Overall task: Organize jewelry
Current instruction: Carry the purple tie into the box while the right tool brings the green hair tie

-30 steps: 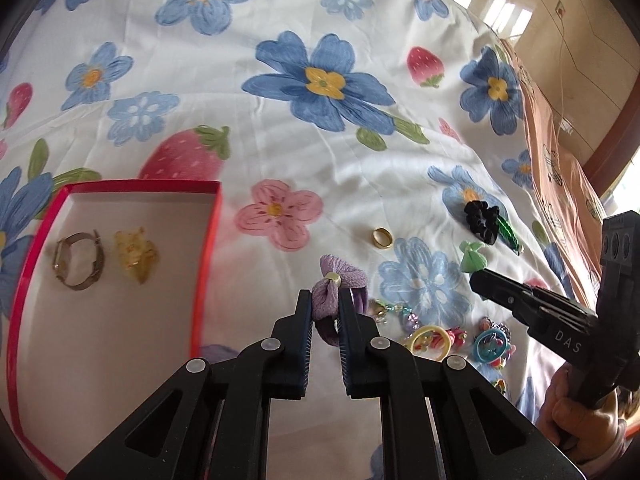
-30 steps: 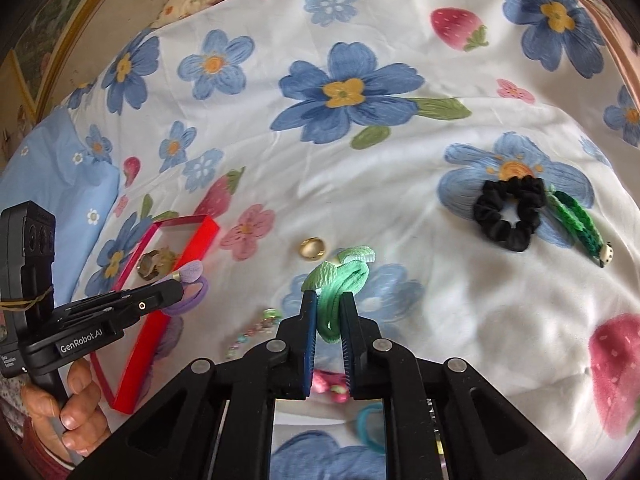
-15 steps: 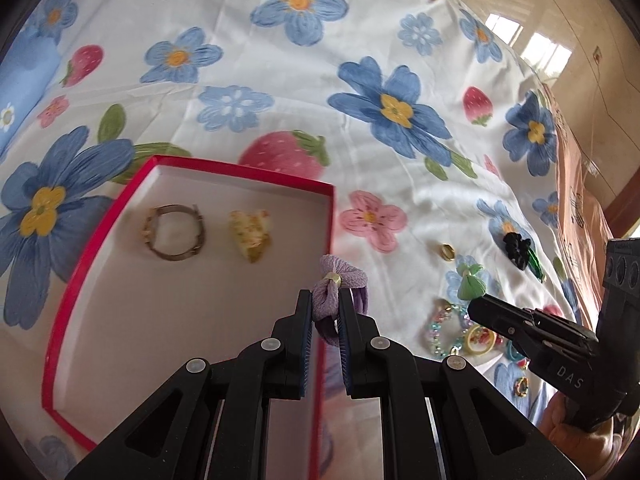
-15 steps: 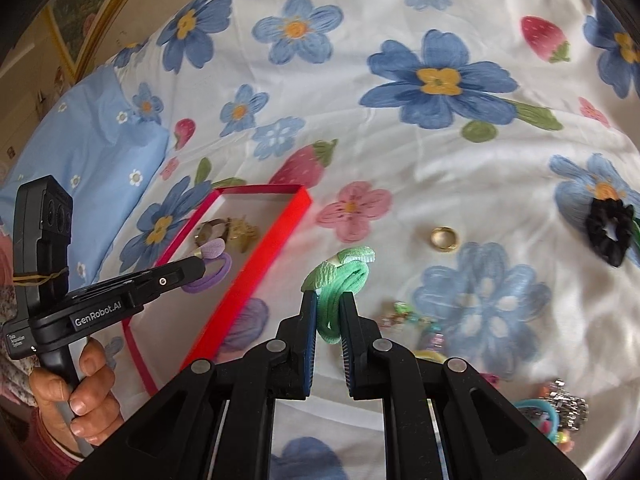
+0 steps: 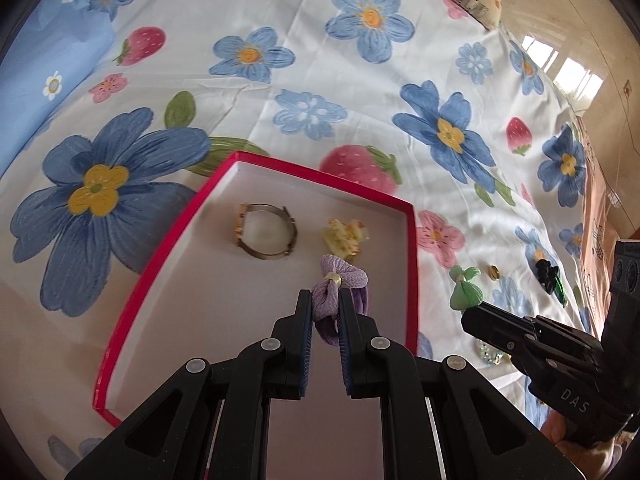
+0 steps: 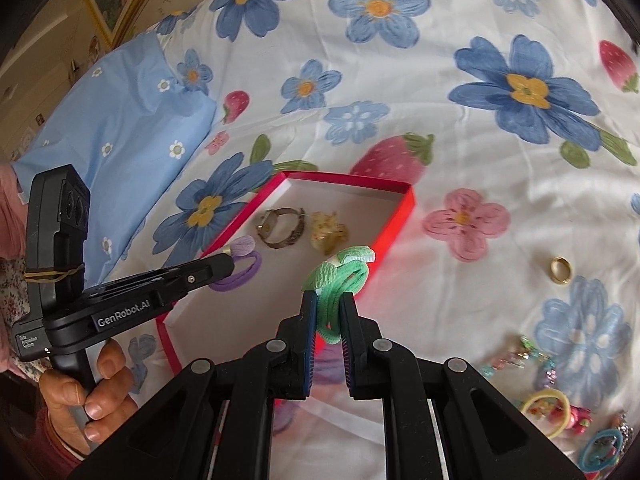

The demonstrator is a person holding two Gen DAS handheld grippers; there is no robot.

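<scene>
My left gripper is shut on a purple bow hair tie and holds it above the red box, which has a white inside. A watch and a yellow clip lie in the box. My right gripper is shut on a green bow hair tie and holds it over the box's right wall. In the right wrist view the left gripper and the purple tie hang over the box's left side. The green tie also shows in the left wrist view.
The floral bedsheet carries a gold ring, and several colourful hair ties and bead pieces at the right. A black scrunchie lies farther right. A blue pillow sits at the back left.
Both grippers have moved left with their hair ties, from over the loose jewelry to over the red box. Both stay shut.
</scene>
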